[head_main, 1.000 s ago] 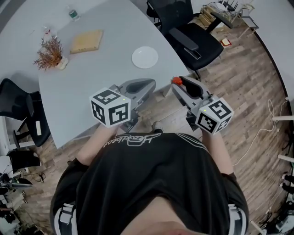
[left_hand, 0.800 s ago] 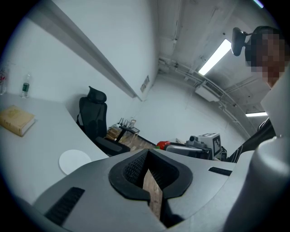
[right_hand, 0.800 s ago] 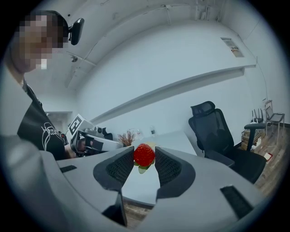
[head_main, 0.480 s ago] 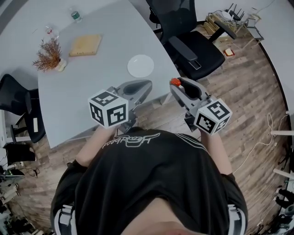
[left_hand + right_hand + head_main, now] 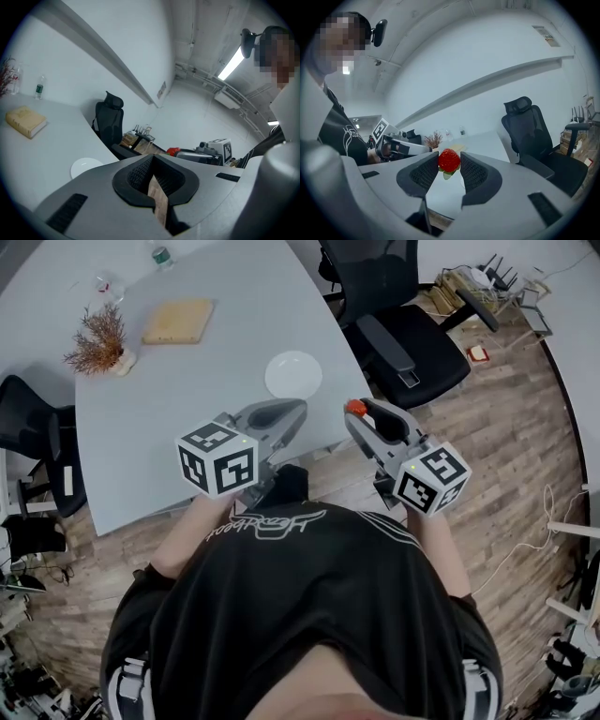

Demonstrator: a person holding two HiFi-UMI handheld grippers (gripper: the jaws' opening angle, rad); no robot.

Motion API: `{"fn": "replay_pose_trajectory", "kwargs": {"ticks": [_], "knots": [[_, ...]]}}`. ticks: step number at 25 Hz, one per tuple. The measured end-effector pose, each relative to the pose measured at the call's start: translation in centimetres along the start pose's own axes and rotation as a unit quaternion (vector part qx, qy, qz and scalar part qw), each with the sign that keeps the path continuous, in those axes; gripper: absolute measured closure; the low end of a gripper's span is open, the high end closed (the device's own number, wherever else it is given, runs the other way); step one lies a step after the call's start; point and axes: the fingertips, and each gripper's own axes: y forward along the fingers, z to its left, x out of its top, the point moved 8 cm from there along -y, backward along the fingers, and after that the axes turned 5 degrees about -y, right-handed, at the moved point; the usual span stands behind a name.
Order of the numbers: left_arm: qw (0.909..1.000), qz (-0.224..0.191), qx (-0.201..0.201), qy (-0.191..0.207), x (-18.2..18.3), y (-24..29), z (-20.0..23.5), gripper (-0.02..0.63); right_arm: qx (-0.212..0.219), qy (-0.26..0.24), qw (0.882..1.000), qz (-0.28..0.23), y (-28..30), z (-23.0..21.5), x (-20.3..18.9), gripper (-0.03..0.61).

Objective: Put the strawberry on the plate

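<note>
Right tool tight around strawberry

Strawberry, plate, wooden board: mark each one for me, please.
strawberry [image 5: 449, 160], right gripper view, middle of the red fruit.
plate [image 5: 293, 375], head view, bare white centre.
wooden board [image 5: 178, 322], head view, middle of its top face.

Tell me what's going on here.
A person holds a gripper in each hand. The right gripper is clamped on a strawberry, held in the air short of the table. The white plate sits near the table's edge ahead, with no strawberry on it yet. The left gripper is shut with nothing in it.
</note>
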Motion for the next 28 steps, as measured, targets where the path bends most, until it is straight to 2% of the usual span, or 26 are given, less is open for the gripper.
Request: {"fn": "replay_pose_trajectory", "kwargs": {"ticks": [15,24,28], "knots": [[0.9994,0.013,0.021,-0.026,3.7,2.0,8.2,0.607,0.002,0.02,1.0,0.022,7.4,-4.7,0.6,0.44],[0.9977,0.016,0.041,-0.053,4.2,2.7,12.4,0.607,0.009,0.042,0.998,0.044,11.2,-6.7,-0.7,0.442],[0.9969,0.019,0.046,-0.06,4.3,2.8,14.1,0.607,0.009,0.037,0.998,0.052,13.0,-7.5,-0.8,0.442]]}}
